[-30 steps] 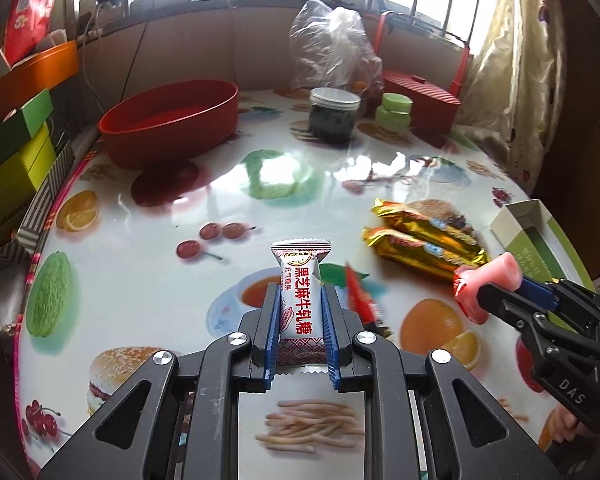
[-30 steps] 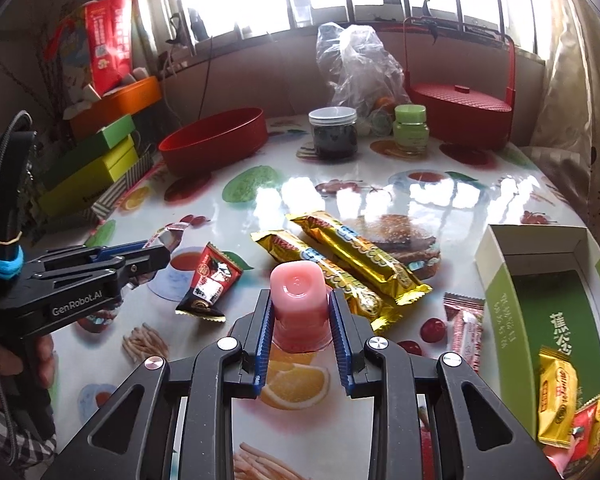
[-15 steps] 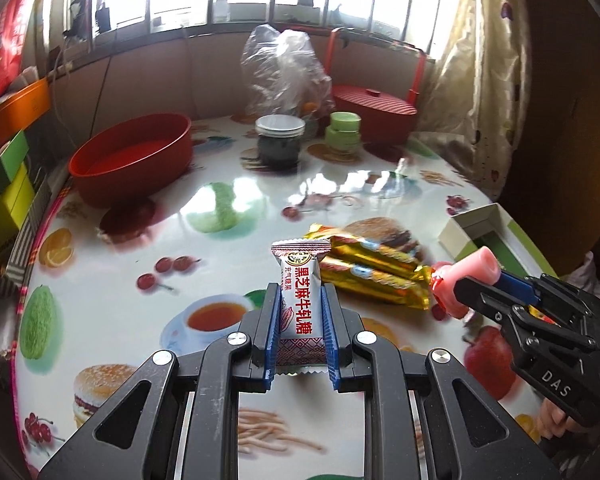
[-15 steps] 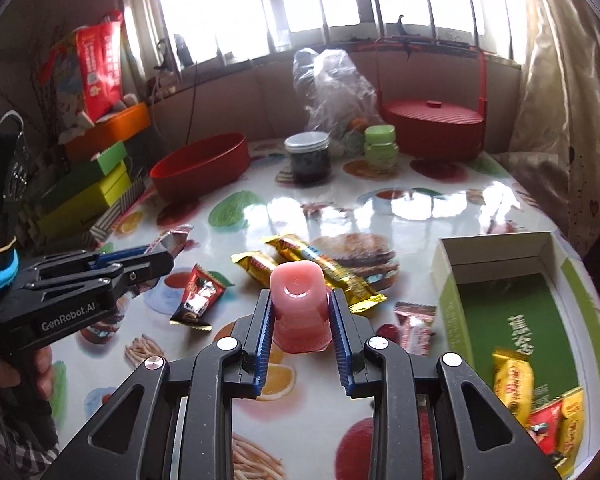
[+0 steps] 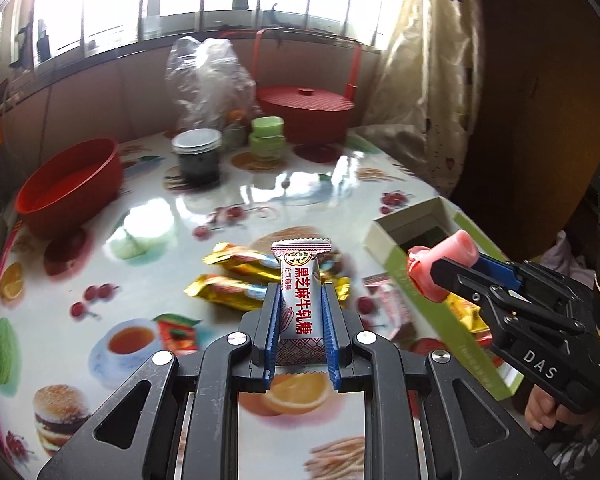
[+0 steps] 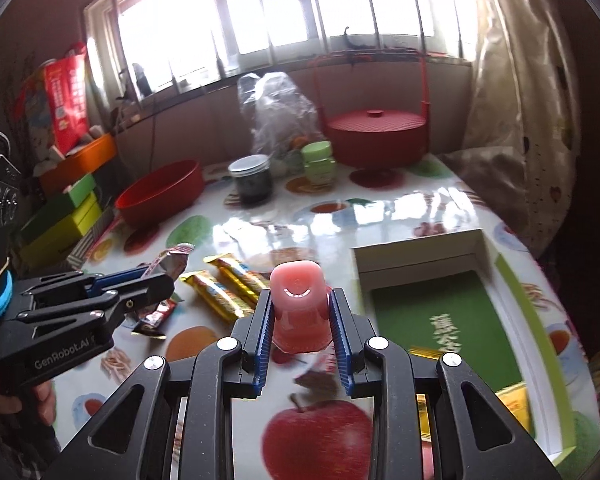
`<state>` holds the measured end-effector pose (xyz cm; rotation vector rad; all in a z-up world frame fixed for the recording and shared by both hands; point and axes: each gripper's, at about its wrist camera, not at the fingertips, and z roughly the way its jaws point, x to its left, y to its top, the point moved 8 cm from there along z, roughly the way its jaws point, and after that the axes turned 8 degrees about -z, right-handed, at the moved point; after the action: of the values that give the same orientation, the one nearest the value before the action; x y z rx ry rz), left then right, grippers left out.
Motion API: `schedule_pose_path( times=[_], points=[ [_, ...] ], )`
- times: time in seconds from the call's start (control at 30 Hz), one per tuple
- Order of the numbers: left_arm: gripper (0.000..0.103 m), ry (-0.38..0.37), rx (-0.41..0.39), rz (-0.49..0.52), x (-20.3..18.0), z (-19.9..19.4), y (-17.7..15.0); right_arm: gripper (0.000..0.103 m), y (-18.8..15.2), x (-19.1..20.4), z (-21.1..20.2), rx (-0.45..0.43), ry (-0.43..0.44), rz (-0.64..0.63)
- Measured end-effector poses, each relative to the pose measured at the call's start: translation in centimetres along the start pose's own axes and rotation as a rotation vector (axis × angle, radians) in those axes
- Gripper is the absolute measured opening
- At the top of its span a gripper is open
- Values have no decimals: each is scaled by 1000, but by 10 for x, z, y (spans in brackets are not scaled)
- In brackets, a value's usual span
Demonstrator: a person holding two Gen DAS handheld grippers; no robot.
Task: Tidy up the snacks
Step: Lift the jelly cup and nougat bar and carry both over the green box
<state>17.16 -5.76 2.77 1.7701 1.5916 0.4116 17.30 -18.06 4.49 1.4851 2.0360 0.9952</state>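
Observation:
My left gripper (image 5: 300, 308) is shut on a white and red sesame candy packet (image 5: 299, 280) and holds it above the table. My right gripper (image 6: 300, 312) is shut on a pink jelly cup (image 6: 298, 300), seen from the side in the left wrist view (image 5: 444, 260). An open green and white box (image 6: 440, 304) lies to the right of the jelly cup with yellow packets (image 6: 514, 398) in its near end. Two gold snack bars (image 5: 236, 276) and a small red packet (image 6: 156, 318) lie on the table.
A red bowl (image 5: 68, 188), a dark jar (image 5: 198, 158), a green jar (image 5: 266, 136), a plastic bag (image 5: 208, 76) and a red lidded basket (image 5: 304, 112) stand at the back. Coloured boxes (image 6: 64, 216) are stacked at the left edge.
Both grippers have moved right toward the green box with their snacks still held. The box now lies close to the right gripper.

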Motion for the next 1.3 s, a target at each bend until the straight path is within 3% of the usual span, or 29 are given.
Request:
schedule_pose_path(
  times=[0.8, 1.3],
  points=[
    [21, -202, 110, 80, -106, 48, -8, 26, -28, -99, -24, 44, -164, 106],
    [21, -214, 172, 111, -128, 74, -19, 26, -48, -130, -17, 89, -200, 148]
  ],
)
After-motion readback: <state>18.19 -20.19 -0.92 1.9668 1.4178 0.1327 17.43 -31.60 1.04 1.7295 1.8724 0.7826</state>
